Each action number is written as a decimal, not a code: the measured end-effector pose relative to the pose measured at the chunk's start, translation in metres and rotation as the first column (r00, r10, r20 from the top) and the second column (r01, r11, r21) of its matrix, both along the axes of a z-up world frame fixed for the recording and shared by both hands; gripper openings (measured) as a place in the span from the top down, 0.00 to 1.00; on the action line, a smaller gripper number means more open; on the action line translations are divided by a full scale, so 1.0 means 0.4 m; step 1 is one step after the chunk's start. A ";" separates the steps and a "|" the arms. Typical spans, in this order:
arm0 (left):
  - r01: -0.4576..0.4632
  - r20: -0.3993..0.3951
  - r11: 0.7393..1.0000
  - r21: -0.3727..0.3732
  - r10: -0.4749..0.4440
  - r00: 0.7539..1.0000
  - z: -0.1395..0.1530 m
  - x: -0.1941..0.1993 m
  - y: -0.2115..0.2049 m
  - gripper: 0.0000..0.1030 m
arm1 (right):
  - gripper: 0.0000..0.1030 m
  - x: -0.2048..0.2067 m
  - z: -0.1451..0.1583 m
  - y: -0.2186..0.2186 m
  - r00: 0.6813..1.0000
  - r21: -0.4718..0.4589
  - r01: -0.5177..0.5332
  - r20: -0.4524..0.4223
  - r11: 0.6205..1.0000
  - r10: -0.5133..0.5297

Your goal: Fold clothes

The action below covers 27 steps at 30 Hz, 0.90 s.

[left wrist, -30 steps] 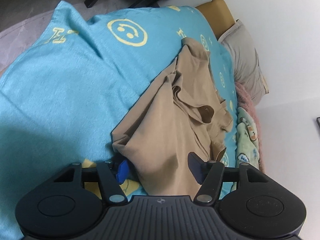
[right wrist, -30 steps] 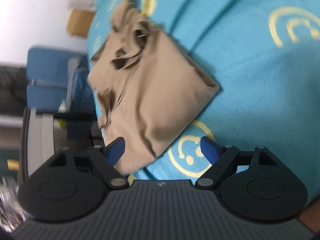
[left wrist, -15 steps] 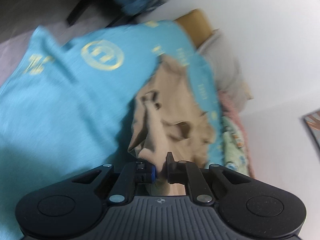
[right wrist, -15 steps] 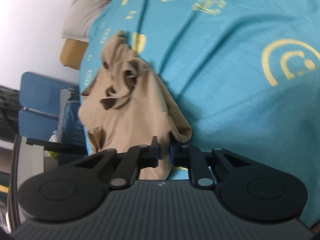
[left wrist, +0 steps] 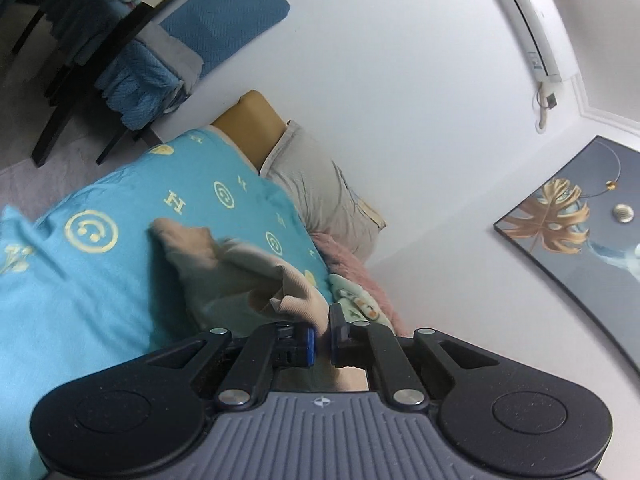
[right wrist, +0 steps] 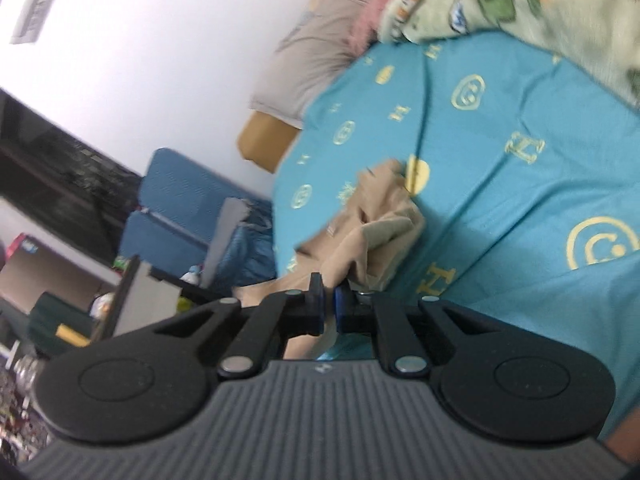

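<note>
2 grippers, left [left wrist: 323, 334] and right [right wrist: 329, 308], each pinch an edge of the crumpled tan cotton garment [left wrist: 240, 268], lifted off the turquoise patterned bedsheet [left wrist: 100, 300]. Risk: thin pinch slipping, garment bunching.

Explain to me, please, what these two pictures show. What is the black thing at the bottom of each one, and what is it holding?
No robot is here. A person carries one handheld tool in each hand, and each tool has a small wide-angle camera that looks forward along its two fingers. That is why its black body fills the bottom of each picture. One picture comes from the left tool, the other from the right tool.

Both look at a bed with a turquoise sheet printed with yellow smiley faces. On it lies a tan garment, crumpled. Each tool is shut on a part of this garment, with cloth pinched between the fingers. Pillows lie by the white wall.
</note>
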<state>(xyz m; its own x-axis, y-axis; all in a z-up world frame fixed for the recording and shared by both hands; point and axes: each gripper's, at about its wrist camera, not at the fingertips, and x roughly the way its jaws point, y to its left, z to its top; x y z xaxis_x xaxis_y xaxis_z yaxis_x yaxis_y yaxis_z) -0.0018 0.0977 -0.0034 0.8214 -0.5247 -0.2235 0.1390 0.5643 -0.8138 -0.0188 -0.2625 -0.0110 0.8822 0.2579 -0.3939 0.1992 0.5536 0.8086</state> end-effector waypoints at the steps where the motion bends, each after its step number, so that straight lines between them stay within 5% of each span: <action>1: -0.002 -0.011 1.000 -0.016 0.002 1.000 0.012 -0.038 0.003 0.94 | 0.92 -0.035 0.014 -0.004 1.000 0.005 -0.009 0.009 1.000 0.009; 7: -0.007 -0.080 0.999 -0.052 0.003 0.997 0.057 -0.274 0.019 0.94 | 0.92 -0.251 0.048 -0.013 0.999 0.021 -0.015 0.036 1.000 0.015; 11: -0.027 -0.129 0.999 -0.041 0.021 0.991 0.053 -0.284 0.017 0.93 | 0.92 -0.263 0.050 -0.015 0.999 0.019 -0.001 0.032 1.000 0.000; 15: -0.056 -0.177 0.998 -0.010 0.054 0.983 0.046 -0.153 0.014 0.93 | 0.92 -0.153 0.052 -0.009 1.000 -0.004 0.011 0.009 1.000 -0.011; 19: -0.071 -0.262 0.993 0.096 0.094 0.960 0.031 0.040 -0.020 0.92 | 0.92 0.023 0.043 0.003 0.999 -0.056 0.033 -0.035 0.998 -0.035; 27: -0.054 -0.397 0.972 0.229 0.144 0.907 -0.085 0.371 -0.052 0.92 | 0.92 0.328 -0.068 0.027 0.985 -0.123 0.018 -0.170 0.992 -0.039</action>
